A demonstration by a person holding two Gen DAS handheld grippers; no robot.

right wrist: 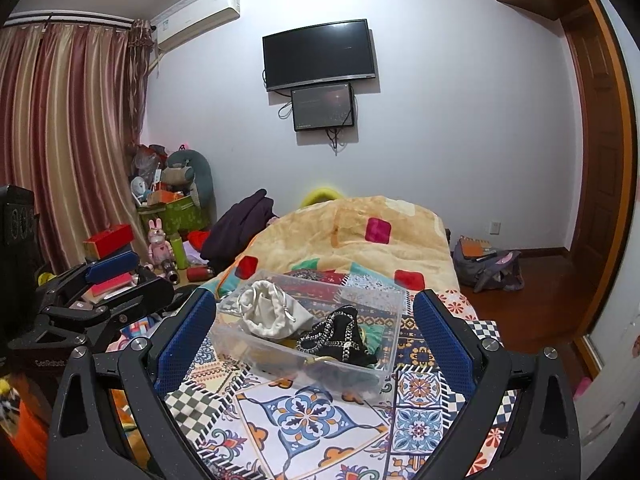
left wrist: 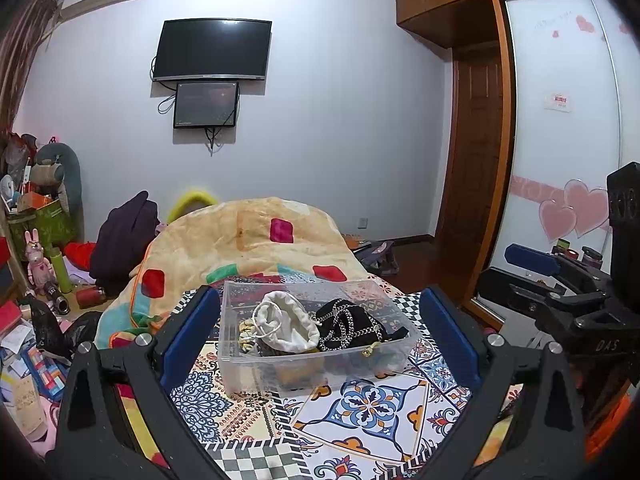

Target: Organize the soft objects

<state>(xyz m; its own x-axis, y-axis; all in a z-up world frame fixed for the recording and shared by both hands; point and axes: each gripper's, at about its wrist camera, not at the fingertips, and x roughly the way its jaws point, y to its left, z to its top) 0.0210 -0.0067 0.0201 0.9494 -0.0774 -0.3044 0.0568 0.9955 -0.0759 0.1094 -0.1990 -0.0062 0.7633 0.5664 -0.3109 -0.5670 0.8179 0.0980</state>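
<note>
Both tongs, left (left wrist: 320, 336) and right (right wrist: 314, 340), hang open and empty. At twelve o'clock, a clear bin (left wrist: 276, 376) on the bed holds a limp white pouch (left wrist: 286, 326) and chain-strapped black bag (left wrist: 352, 326); pinch the pouch's gathered neck.

This is a bedroom in a home. A bed (right wrist: 400, 264) with a patchwork blanket fills the middle, a television (right wrist: 319, 54) hangs on the pale wall, striped curtains (right wrist: 64, 140) cover the window, and a wardrobe (left wrist: 560, 120) with heart stickers stands beside a wooden door (left wrist: 474, 152). Toys and boxes crowd one corner.
</note>
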